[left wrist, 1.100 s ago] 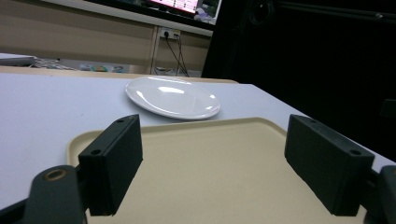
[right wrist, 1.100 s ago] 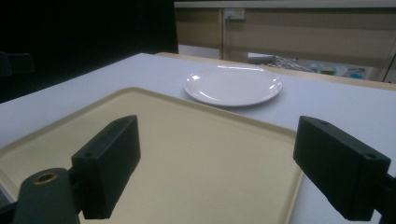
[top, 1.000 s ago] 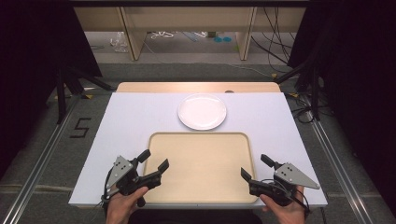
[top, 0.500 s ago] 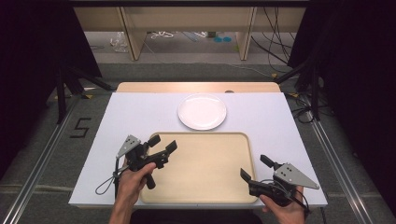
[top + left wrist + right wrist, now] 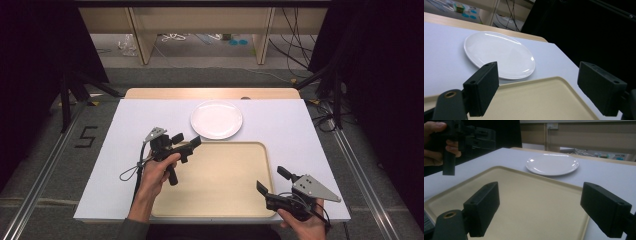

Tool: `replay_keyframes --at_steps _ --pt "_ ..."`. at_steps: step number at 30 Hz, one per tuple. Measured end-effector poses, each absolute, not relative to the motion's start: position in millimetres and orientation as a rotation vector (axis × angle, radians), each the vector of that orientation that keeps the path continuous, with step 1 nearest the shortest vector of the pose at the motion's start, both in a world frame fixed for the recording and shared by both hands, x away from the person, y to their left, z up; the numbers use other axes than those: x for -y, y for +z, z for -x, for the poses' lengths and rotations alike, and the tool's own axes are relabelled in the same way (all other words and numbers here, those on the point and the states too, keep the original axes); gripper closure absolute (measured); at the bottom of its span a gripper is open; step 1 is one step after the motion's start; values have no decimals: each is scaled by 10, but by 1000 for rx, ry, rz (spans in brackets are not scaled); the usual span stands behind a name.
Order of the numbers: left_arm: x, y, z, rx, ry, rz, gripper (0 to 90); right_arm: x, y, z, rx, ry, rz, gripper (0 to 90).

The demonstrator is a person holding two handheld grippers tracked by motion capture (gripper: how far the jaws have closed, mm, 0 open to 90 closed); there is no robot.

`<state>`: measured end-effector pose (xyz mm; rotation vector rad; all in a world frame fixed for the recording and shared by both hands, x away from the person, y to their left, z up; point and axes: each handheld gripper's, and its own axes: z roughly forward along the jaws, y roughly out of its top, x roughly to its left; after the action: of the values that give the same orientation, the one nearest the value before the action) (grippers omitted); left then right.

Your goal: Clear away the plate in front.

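Glossy white plate point(image 5: 216, 119) — perhaps ceramic — beside a smooth, matt beige tray point(image 5: 220, 175) on a matt white table point(image 5: 125, 130).

Plate point(image 5: 216, 119): plain glossy white. Tray point(image 5: 220, 190): uniform pale beige, no pattern. Table point(image 5: 100, 165) cover: flat pale lavender-white; light wood strip along far edge. Both grippers black: left gripper point(image 5: 187, 142), right gripper point(image 5: 272, 180) with grey plate.

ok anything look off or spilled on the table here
Nothing stands out. The white plate lies flat and clean beyond the empty tray, which sits square on the table. No spill or damage shows.
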<state>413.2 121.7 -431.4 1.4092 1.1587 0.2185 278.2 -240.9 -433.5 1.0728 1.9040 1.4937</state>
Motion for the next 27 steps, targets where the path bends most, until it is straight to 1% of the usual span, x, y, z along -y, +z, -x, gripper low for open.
replay_keyframes --at_steps 6,7,9,10,11,12,13,17,19,20,22,25,27 --pt "-1189 -4359 -4322 -1218 157 -1401 188 2405 -4346 -2788 -1894 1515 -1071 170" --pt "-1196 -4391 -4408 -1257 130 -1396 191 2405 -4349 -2788 -1895 1516 -1072 170" --pt "-1201 -4400 -4442 -1276 139 -1409 193 2408 -4349 -2787 -1897 1506 -1071 171" --pt "-1176 -4418 -4509 -1313 139 -1411 198 2403 -4351 -2790 -1898 1517 -1073 171" --pt "-1172 -4422 -4540 -1320 109 -1404 199 2405 -4352 -2794 -1898 1516 -1069 171" --pt "-1172 -4422 -4540 -1320 109 -1404 199 2419 -4339 -2782 -1917 1482 -1077 171" --pt "-1159 -4434 -4603 -1357 69 -1380 202 2418 -4341 -2780 -1916 1484 -1078 172" --pt "-1144 -4466 -4707 -1396 47 -1385 207 2418 -4339 -2782 -1914 1487 -1082 173" --pt "-1140 -4488 -4767 -1446 -20 -1328 207 2419 -4340 -2780 -1914 1488 -1080 173" --pt "-1150 -4505 -4799 -1453 -35 -1326 211 2420 -4340 -2778 -1916 1491 -1080 173" --pt "-1162 -4541 -4880 -1450 -9 -1344 212 2420 -4340 -2781 -1916 1492 -1081 173" --pt "-1147 -4544 -4967 -1499 -86 -1286 213 2409 -4352 -2788 -1911 1526 -1078 174" --pt "-1140 -4548 -5034 -1551 -102 -1290 219 2406 -4355 -2793 -1910 1526 -1072 174"
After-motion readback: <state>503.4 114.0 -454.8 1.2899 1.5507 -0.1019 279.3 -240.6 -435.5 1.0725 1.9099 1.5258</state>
